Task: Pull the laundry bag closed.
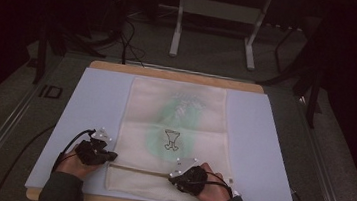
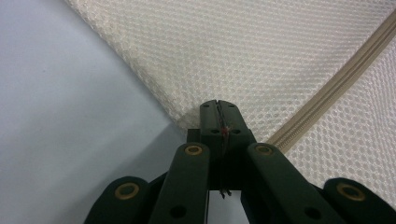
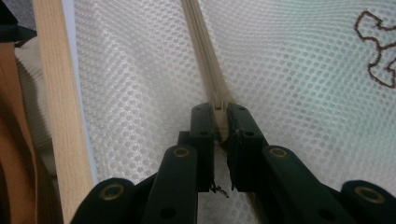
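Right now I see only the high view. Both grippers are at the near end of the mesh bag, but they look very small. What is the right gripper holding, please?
Observer: The right gripper has its jaws closed on the beige zipper of the mesh bag.
Operator: And the left gripper?
Observer: The left gripper is shut on the bag's corner edge, beside the zipper line, not on it.
Operator: Is the bag lifted there?
Observer: In the left gripper view the mesh lies against the blue mat; I cannot tell any lift.
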Action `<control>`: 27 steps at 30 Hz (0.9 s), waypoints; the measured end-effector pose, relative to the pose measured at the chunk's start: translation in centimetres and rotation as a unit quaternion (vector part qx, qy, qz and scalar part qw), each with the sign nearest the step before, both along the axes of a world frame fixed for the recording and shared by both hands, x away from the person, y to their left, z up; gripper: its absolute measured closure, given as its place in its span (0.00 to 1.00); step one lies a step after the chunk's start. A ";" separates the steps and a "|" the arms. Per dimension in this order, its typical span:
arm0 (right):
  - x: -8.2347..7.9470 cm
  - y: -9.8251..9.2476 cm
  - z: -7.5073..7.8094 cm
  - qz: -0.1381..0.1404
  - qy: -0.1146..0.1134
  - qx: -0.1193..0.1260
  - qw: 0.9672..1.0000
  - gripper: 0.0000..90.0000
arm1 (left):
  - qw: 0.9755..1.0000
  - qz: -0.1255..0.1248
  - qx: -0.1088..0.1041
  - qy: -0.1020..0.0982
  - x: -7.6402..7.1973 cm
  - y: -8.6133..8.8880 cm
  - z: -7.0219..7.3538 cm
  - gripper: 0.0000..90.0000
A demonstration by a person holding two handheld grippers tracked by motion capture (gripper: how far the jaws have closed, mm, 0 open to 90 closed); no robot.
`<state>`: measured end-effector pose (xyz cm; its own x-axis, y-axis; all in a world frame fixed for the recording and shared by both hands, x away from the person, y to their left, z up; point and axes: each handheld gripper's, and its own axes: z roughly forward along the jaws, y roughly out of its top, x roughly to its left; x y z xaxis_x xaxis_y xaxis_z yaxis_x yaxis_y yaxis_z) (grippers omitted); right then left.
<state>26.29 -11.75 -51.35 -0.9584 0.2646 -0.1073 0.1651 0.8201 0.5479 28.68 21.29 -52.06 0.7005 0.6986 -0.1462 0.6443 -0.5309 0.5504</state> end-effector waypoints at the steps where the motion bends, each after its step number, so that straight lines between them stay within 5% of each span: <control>1: 0.0 0.0 0.0 0.000 -0.001 0.000 1.000 0.91 | 1.000 0.000 -0.001 0.000 0.0 0.0 0.0 1.00; 27: 0.0 -1.9 0.0 -0.016 0.003 0.003 1.000 0.91 | 1.000 0.000 0.000 0.000 0.0 0.0 0.0 1.00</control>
<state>26.34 -13.60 -51.38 -0.9502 0.2950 -0.1006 0.1936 0.8116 0.5512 28.67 21.29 -52.06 0.6998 0.6991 -0.1470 0.6451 -0.5300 0.5505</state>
